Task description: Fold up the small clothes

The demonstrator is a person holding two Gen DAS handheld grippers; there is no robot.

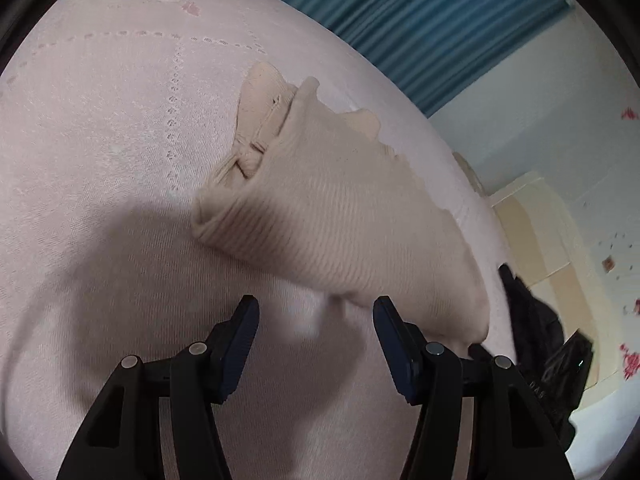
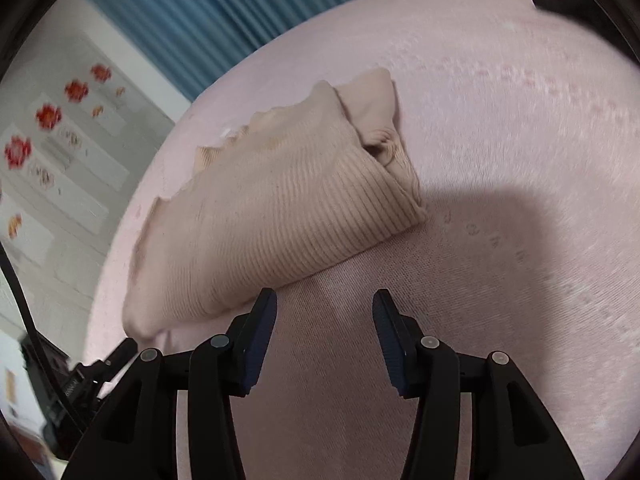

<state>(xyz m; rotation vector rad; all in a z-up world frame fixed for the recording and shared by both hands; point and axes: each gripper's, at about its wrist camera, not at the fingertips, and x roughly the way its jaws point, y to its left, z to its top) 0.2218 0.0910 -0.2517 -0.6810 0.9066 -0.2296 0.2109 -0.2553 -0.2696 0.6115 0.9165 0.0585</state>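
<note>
A small beige ribbed knit garment (image 1: 320, 208) lies folded on a pink cloth-covered surface (image 1: 100, 140), with a little bow at its far end. My left gripper (image 1: 316, 308) hovers just short of its near edge, open, with only pink cloth between the fingers. In the right wrist view the same garment (image 2: 272, 216) lies ahead and to the left. My right gripper (image 2: 324, 300) is open too, its left fingertip (image 2: 266, 312) close to the garment's near edge. Nothing is held.
A black object (image 1: 536, 328) lies at the right edge of the pink surface (image 2: 500, 160) beside the garment. Blue curtains (image 1: 440, 20) and a wall with red flower stickers (image 2: 48, 116) stand beyond the surface's edge. A black item (image 2: 560, 0) lies at the far right.
</note>
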